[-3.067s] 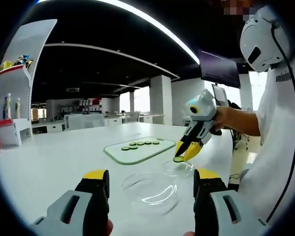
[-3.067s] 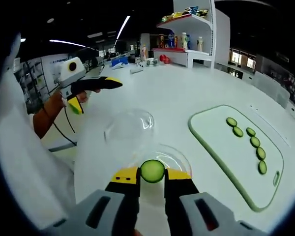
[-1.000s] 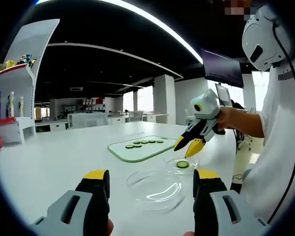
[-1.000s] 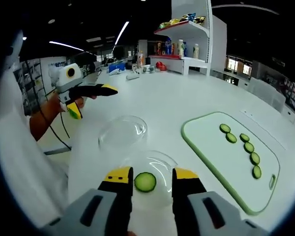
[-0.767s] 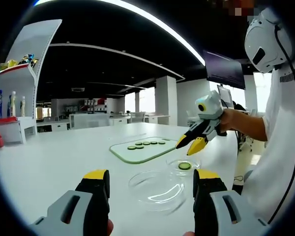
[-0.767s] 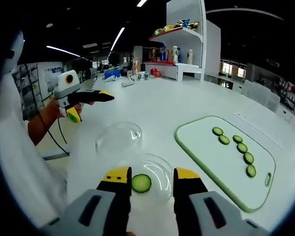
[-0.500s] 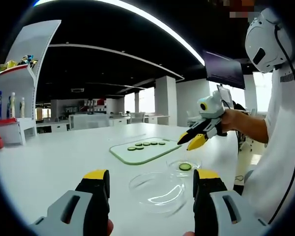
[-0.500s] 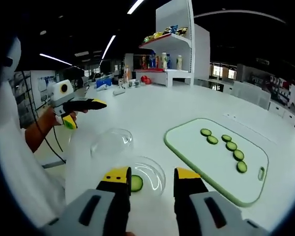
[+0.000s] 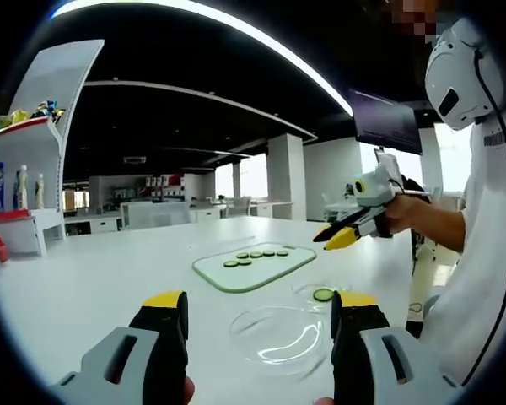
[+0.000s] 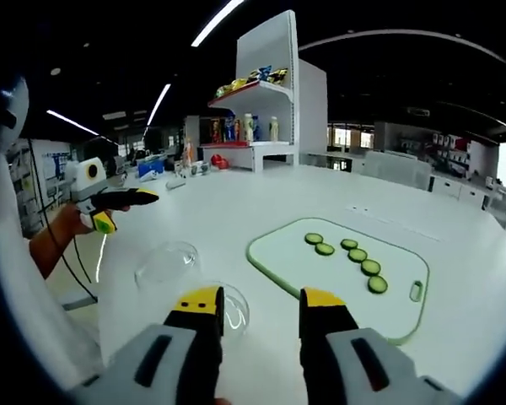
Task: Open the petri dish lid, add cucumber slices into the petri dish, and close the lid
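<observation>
Since the earlier frames, the right tongs (image 10: 260, 305) had been raised and drawn back from the petri dish (image 9: 322, 294), and the cucumber slice (image 9: 323, 294) once clamped between their jaws had been left lying inside the dish. In the right gripper view the jaws were seen apart, with nothing between them. In the left gripper view the same tongs (image 9: 336, 236) were held in a hand above the worktop (image 9: 93, 278), well clear of the dish.

The left tongs (image 9: 260, 305) were seen with jaws apart and empty. In the right gripper view they (image 10: 131, 200) were held in a hand at the left, above the worktop edge.

The petri dish lid (image 9: 280, 336) lay on the worktop just beside the dish, nearer the left tongs. In the right gripper view the lid (image 10: 168, 262) sat beyond the dish (image 10: 233, 314), which was partly hidden behind the left jaw.

The cutting board (image 10: 337, 278) lay on the worktop to the right, with six cucumber slices (image 10: 348, 250) on it in a rough line. A shelf unit (image 10: 266, 110) carrying bottles stood behind.
</observation>
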{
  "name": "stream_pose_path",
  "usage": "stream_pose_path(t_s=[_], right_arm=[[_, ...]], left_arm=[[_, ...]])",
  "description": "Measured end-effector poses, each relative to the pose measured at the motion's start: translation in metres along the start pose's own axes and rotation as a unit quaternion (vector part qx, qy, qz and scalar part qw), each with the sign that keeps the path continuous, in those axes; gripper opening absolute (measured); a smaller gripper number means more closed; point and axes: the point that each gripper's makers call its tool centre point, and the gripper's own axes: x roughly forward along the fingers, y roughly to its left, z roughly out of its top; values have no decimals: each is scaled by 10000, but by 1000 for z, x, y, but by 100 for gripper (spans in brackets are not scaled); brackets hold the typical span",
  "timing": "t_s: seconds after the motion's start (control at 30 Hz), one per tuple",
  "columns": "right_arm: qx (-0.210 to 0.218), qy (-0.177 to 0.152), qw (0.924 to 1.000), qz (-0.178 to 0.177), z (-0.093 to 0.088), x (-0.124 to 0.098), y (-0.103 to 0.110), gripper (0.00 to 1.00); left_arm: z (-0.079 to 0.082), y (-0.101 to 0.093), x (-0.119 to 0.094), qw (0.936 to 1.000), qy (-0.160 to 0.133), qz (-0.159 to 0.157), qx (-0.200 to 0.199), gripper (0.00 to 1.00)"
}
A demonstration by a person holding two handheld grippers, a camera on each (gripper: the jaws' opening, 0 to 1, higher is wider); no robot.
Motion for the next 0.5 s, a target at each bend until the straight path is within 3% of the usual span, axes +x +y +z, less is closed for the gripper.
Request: stream_pose_path(t_s=[0.2,0.5], right_arm=[[84,-621,9958,-670,22,-22,-28,36],[156,-1008,9832,-1516,26,-55,-64,37]], left_arm=[[7,5,0,9998,-127,123,-18,69],[17,25,-3,9978,-355,558,-75,69]])
